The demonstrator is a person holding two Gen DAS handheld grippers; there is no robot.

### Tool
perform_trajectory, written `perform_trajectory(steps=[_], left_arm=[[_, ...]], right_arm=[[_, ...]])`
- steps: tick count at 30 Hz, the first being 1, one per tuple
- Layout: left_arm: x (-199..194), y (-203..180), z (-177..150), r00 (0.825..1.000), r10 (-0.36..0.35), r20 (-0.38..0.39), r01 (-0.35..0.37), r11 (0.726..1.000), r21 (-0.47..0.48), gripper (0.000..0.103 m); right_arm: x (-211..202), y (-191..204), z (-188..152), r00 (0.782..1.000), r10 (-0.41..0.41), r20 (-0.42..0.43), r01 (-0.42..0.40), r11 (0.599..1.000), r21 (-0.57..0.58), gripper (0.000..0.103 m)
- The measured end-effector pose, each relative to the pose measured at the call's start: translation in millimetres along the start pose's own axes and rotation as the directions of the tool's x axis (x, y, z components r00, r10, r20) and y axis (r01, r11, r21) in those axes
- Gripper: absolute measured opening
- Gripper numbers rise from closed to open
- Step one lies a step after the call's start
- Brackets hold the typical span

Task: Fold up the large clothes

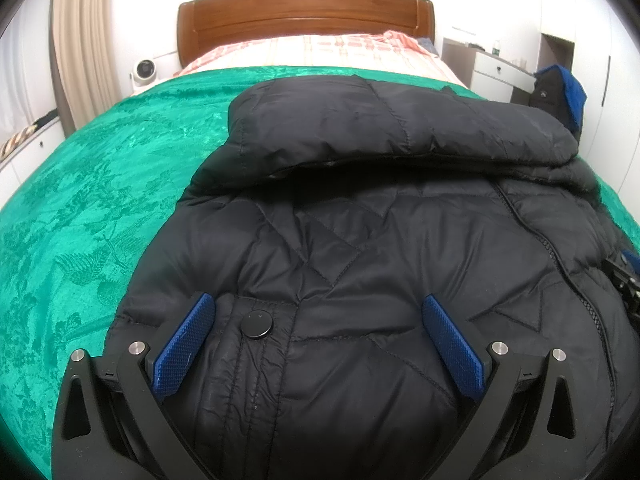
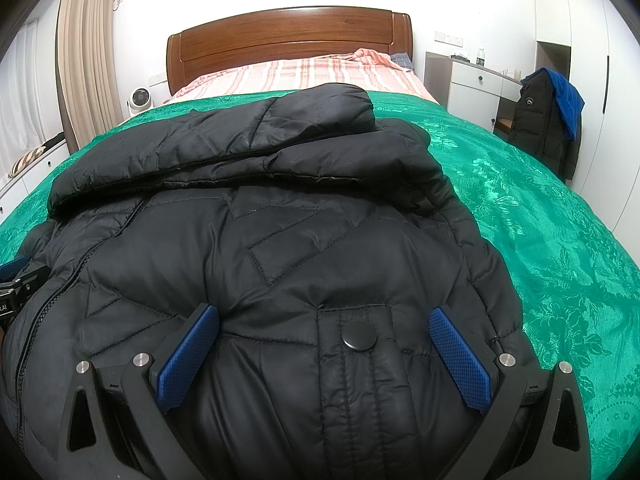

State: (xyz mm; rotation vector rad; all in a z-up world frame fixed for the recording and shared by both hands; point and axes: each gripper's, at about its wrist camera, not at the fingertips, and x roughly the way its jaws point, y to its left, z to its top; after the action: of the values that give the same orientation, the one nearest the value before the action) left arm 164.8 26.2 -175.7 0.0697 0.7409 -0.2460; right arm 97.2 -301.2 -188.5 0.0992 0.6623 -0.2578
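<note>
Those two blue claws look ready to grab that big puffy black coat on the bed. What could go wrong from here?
Both the left gripper and right gripper are open over the black jacket.

1. The padding is thick and slick, so a pinch might catch only the outer layer and slip.
2. A pad could close on the snap button rather than fabric.
3. The hood lies loose on top and may flop out of line during a fold.
</note>
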Motion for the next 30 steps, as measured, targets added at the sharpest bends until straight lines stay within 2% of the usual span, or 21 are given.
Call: perform_trajectory(steps=[5, 8, 10, 15, 22, 30], left_arm=[[2.2, 0.4, -0.1, 1.000, -0.006, -0.005, 0.006, 1.000, -0.005, 0.103], [3.0, 0.6, -0.5, 1.000, -0.006, -0.005, 0.006, 1.000, -0.005, 0.103], [3.0, 0.3, -0.2, 1.000, -0.005, -0.005, 0.005, 1.000, -0.004, 0.103], [2.9, 0.6, -0.2, 1.000, 0.001, -0.004, -0.001, 1.000, -0.001, 0.103], [3.3, -1.3, 0.5, 1.000, 0.007, -0.005, -0.007, 1.000, 0.002, 0.103], [3.2, -1.3, 0.4, 1.000, 0.006, -0.004, -0.006, 1.000, 0.002, 0.103]], right_arm=[[-7.3, -6.3, 5.1, 1.000, 0.021, -0.023, -0.021, 0.999, 0.026, 0.103], [-34.3, -14.9, 10.9, 0.999, -0.018, -0.040, 0.022, 0.996, 0.089, 0.103], [-55.6, -17.0, 15.7, 0.994, -0.067, -0.081, 0.075, 0.992, 0.106, 0.103], [-103.9, -8.0, 27.6, 0.985, -0.127, -0.118, 0.130, 0.991, 0.018, 0.103], [-157.0, 17.8, 44.2, 0.986, -0.165, -0.036, 0.161, 0.982, -0.103, 0.103], [-186.5, 32.7, 53.3, 0.974, -0.223, 0.046, 0.228, 0.961, -0.154, 0.103]])
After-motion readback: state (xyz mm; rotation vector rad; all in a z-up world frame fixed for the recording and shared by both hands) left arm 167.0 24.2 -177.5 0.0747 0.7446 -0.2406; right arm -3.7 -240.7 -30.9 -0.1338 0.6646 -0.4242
